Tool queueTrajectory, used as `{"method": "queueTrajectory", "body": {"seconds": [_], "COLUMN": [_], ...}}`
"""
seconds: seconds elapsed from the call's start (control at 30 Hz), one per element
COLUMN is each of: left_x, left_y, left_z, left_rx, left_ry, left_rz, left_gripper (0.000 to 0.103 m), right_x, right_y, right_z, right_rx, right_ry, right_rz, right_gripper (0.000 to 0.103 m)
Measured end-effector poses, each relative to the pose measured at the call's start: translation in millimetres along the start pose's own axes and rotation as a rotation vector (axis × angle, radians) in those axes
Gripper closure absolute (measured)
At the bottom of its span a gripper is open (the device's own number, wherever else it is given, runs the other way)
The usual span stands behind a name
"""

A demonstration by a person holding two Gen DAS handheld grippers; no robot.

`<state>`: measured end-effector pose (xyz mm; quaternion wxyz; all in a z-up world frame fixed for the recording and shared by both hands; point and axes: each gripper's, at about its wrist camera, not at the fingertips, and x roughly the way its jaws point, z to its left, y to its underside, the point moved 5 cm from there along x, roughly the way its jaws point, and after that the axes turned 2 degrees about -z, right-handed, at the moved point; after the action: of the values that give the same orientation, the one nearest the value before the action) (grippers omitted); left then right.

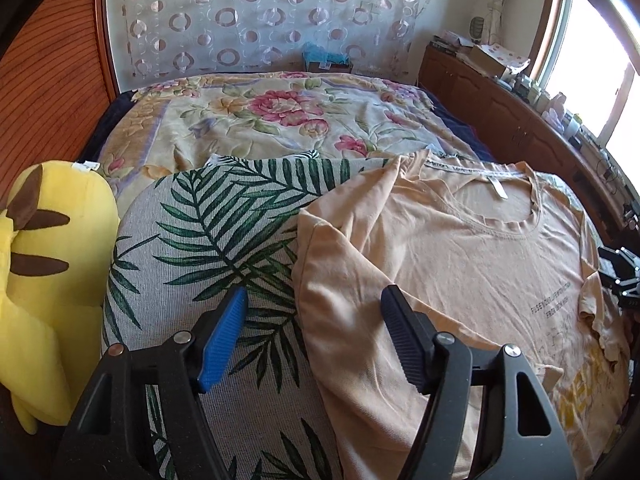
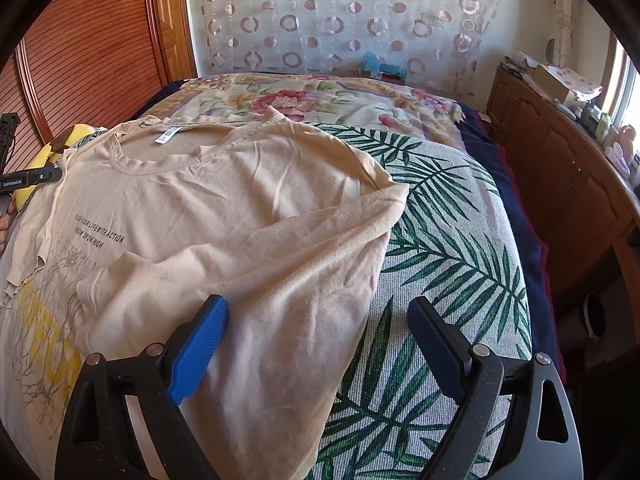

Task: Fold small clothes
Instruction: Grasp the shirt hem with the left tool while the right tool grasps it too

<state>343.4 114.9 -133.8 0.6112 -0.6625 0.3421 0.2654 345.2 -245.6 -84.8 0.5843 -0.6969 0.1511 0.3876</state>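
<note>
Writing first: black print on the chest of the T-shirt (image 2: 224, 216) reads "...YOUR LIFE WITH ACTION / FROM UPON HIGH"; first word cut off by a fold. Below it a yellow word over grey branch-like lines, not readable. White neck tag (image 2: 166, 136) has print too small to read. At the left edge of the right wrist view, a black device carries "GenRobot.AI" (image 2: 16, 181).

T-shirt: beige, short-sleeved, lying front up on a leaf-print cover (image 2: 460, 248) on the bed. Collar points toward the far wall with the ring-pattern curtain (image 2: 340, 20); hem toward the cameras. Long axis runs near to far along the bed. In the right wrist view a sleeve and side panel are folded over the body, edge running diagonally; the other sleeve is bunched at the left.

Left gripper (image 1: 312, 320): pitched downward over the shirt's folded side edge, jaws apart, nothing clamped; blue finger (image 1: 224, 340) over the cover, black finger over shirt cloth.

Right gripper (image 2: 316, 344): also angled down, jaws wide, nothing between the pads; blue finger (image 2: 198, 348) over the shirt, black one over the cover.

Beyond: floral blanket (image 1: 280, 120), yellow plush toy (image 1: 44, 272) at the left, wooden cabinet (image 2: 560, 168) along the window side
</note>
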Motion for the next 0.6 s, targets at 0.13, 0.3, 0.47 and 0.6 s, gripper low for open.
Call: {"method": "queueTrajectory", "body": {"seconds": [0.13,0.3,0.47,0.6], "left_x": [-1,-1,-1,1], "left_y": [0,2,3,4], "left_z": [-5,-6,-8,-9], "left_rx": [0.0,-0.004,-0.002,0.008], "left_ry": [0.058,0.049,0.051,0.052], "left_rz": [0.006,0.013,0.016,0.025], "left_gripper": [0.065,0.066,0.066,0.066], "right_x": [0,9,25,34], "right_y": [-2,-16,-35,-45], "right_z": [-1,-10,-20,-22], "right_rx": [-0.005,0.001,0.006,-0.002], "right_ry": [-0.008,-0.012,-0.008,-0.017], "right_rz": [0.015,0.037,0.035,0.028], "right_gripper": [0.011,0.011,0.018,0.028]}}
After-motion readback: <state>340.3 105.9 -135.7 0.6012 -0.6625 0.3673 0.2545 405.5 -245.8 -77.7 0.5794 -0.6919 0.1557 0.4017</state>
